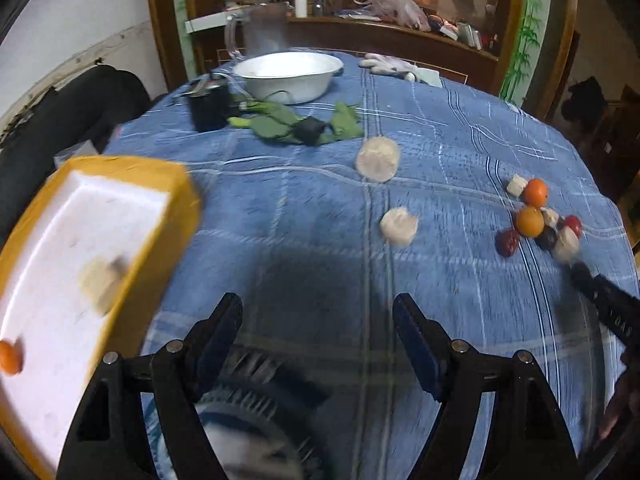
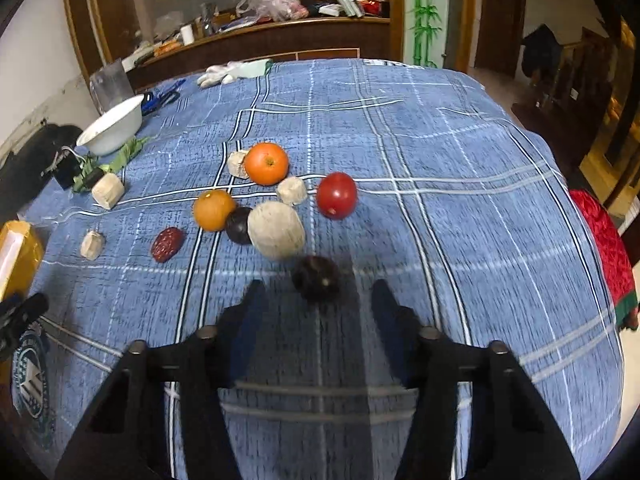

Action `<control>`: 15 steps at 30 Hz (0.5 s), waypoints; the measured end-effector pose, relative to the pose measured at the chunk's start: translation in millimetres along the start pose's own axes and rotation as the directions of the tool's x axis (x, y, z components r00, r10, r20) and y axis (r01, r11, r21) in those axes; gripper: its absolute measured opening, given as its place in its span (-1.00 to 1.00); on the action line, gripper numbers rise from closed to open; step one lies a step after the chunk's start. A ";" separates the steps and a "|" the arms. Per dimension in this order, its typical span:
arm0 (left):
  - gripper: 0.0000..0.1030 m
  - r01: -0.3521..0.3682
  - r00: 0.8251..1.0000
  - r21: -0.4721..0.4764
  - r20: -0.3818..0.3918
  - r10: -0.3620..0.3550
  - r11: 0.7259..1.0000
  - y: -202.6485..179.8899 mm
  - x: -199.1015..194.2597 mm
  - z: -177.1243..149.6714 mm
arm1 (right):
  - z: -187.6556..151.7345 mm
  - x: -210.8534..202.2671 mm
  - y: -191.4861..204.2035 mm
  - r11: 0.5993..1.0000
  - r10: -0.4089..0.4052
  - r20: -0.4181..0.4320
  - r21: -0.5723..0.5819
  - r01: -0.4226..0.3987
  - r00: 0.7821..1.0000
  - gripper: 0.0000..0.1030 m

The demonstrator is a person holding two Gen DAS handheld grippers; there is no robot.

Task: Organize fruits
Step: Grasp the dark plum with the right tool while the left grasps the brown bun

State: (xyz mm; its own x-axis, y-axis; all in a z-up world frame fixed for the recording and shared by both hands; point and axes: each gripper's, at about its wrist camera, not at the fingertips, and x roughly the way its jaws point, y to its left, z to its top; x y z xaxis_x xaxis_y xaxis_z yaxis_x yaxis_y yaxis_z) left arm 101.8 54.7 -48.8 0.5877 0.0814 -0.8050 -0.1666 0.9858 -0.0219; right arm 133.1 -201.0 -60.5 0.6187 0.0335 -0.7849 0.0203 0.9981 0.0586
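Right tongs [image 2: 318, 292] gape empty, the dark plum [image 2: 316, 283] just ahead at twelve o'clock on the table [image 2: 440, 200]; smooth, round (likely to roll), so pinch its widest middle. Left tongs [image 1: 318, 312] spread empty too.

The left gripper [image 1: 318, 312] hangs with jaws spread wide and empty; the right gripper [image 2: 318, 298], at its 2 o'clock, likewise gapes.

Bare cloth is lying open under my right gripper [image 2: 318, 300]; the dark plum [image 2: 316, 283] is sitting just ahead, the pale ball [image 2: 276, 235] and oranges [image 2: 266, 163] crowding behind it
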 end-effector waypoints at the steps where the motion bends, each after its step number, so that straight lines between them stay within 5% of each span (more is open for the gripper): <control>1: 0.50 0.003 1.000 -0.001 0.004 -0.003 1.000 -2.5 4.1 2.9 | 1.1 4.2 0.9 1.000 -0.002 -0.013 -0.013 0.001 1.000 -0.24; 12: 0.47 0.009 1.000 0.036 0.020 -0.009 0.999 -42.9 41.0 24.1 | -1.5 14.3 0.4 0.999 -0.029 0.007 -0.046 0.029 1.000 -0.51; 15: 0.13 -0.010 0.999 0.061 0.042 0.008 0.998 -53.5 46.1 26.3 | -0.7 14.8 -0.1 0.999 -0.023 0.008 -0.044 0.023 1.000 -0.52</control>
State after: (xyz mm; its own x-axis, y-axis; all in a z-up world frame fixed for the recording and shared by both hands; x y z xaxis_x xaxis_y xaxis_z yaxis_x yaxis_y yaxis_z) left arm 158.6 9.5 -69.1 0.6188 0.0952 -0.7798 -0.1240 0.9920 0.0227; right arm 141.8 -200.6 -72.5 0.6239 0.0100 -0.7814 0.0005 0.9999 0.0132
